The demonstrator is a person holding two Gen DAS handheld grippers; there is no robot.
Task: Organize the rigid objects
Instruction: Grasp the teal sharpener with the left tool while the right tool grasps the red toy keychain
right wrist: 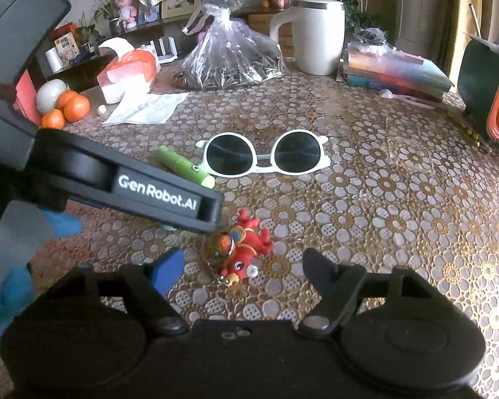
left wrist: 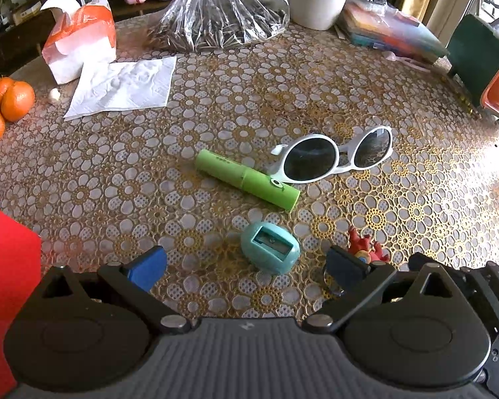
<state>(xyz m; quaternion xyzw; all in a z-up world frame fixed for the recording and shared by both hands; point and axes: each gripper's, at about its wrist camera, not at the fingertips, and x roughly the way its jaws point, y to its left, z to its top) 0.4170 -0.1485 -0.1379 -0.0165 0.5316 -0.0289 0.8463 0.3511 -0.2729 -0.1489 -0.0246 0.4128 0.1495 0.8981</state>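
Tongs spread wide on both sides, nothing held in either. The left gripper (left wrist: 246, 267) is seen low over the floral gold-and-white plastic table cover (left wrist: 399, 199), its blue-padded fingers (left wrist: 148, 267) parted either side of the teal egg-shaped pencil sharpener (left wrist: 270, 247), which lies flat on the table between them and a little ahead. Just beyond the sharpener the light green cylindrical tube (left wrist: 248, 179) is laid at a slant, and touching or nearly touching its far end the white-framed round sunglasses (left wrist: 336, 158) rest lenses up.

Over on the right, the right gripper (right wrist: 244, 267) is likewise released, jaws apart, with the red dragon keychain figure (right wrist: 241, 249) lying on the table between its fingertips; a metal ring is attached, though its shape is hard to make out in the blur. From the left wrist view the same figure (left wrist: 366, 247) is glimpsed just behind the right-hand finger.

Further back, a white mug with handle (right wrist: 316, 35), a clear plastic bag of dark seeds (right wrist: 231, 56), an orange tissue pack (left wrist: 81, 38), a white paper napkin (left wrist: 123, 86) and several oranges (left wrist: 11, 98) are ranged along the table's far and left edges.
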